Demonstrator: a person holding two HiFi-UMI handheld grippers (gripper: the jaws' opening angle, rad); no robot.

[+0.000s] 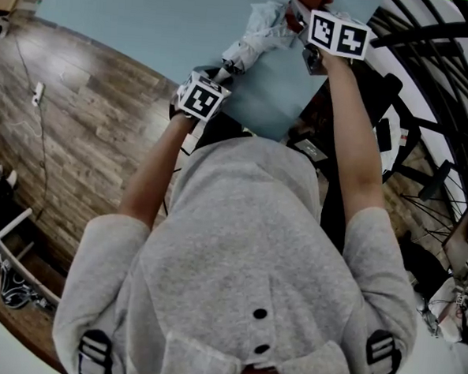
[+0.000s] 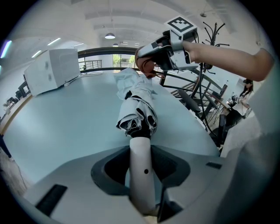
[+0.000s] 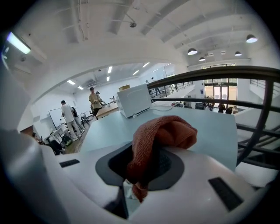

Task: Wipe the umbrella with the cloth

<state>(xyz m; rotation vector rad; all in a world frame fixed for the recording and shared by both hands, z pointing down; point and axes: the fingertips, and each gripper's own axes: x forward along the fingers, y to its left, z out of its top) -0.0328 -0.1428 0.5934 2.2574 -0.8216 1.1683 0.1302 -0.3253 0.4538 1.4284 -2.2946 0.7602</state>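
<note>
"Umbrella (image 2: 138, 107): where is it?"

"Folded shut, over the pale blue surface (image 2: 65, 113), pointing away from the person. The left tool (image 2: 141, 175) has its jaws closed on the white handle, with the bunched fabric just beyond them."

"And to the right?"

"The right tool (image 3: 146, 166) has its jaws closed on a rust-coloured cloth (image 3: 162, 135), which bulges up and folds over above them. From the left gripper view, that tool is at the umbrella's far end."

"How far along is the wiping?"

"I would judge it at or near the start. Both things are gripped and the cloth has been brought to the far end. Passes along the fabric seem to be left to do."

"What can't be made out?"

"Whether the cloth touches the umbrella. The right gripper view shows no umbrella at all, and in the head view the far end is small and partly covered by the tool. I also cannot tell whether the umbrella rests on the surface or is held above it, or whether any of the fabric is clean yet."
</note>
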